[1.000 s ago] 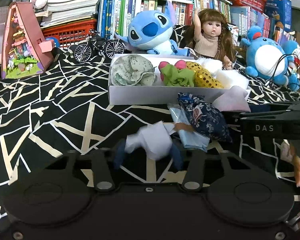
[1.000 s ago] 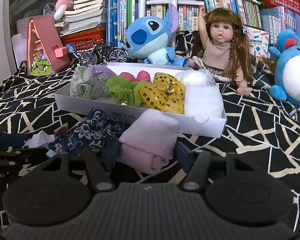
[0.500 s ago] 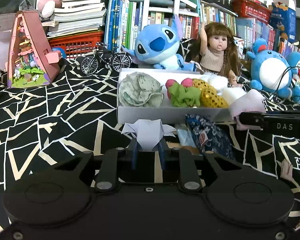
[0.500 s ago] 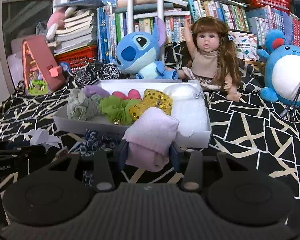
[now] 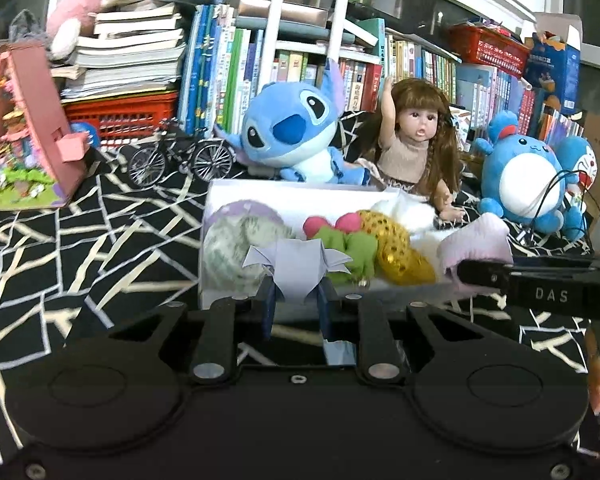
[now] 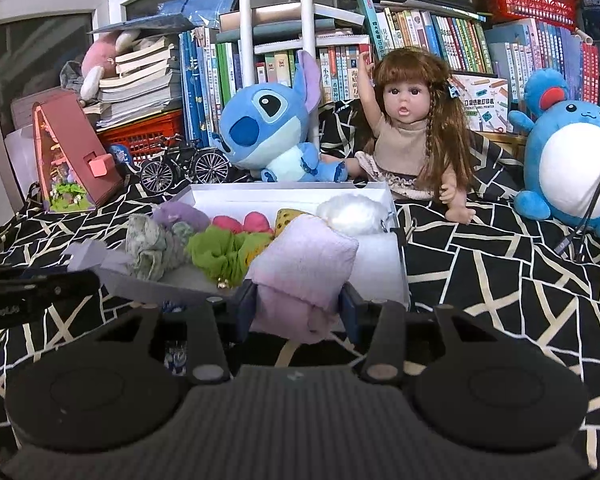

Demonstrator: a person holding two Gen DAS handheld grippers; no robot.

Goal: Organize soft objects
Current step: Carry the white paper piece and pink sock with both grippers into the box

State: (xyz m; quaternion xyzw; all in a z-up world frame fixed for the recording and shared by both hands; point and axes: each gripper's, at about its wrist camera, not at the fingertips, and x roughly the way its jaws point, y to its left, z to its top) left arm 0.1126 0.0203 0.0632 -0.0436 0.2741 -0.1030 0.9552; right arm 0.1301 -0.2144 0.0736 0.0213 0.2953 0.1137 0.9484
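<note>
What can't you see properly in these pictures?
- Left wrist view: the front wall of the white box is partly hidden by the left tongs and the folded paper they pinch.
- Right wrist view: the gold sequin thing is mostly hidden behind the pink towel in the right tongs.
- Both views: book titles on the shelf are too small to read.
- Right wrist view: the left tongs are cut off by the left edge.

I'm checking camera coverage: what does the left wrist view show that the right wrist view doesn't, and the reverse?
Only the left wrist view shows the left gripper shut on the white folded paper piece. Only the right wrist view shows the right gripper shut on the pale pink folded towel. Both show the white cardboard box of soft items, the blue plush toy and the long-haired doll.
</note>
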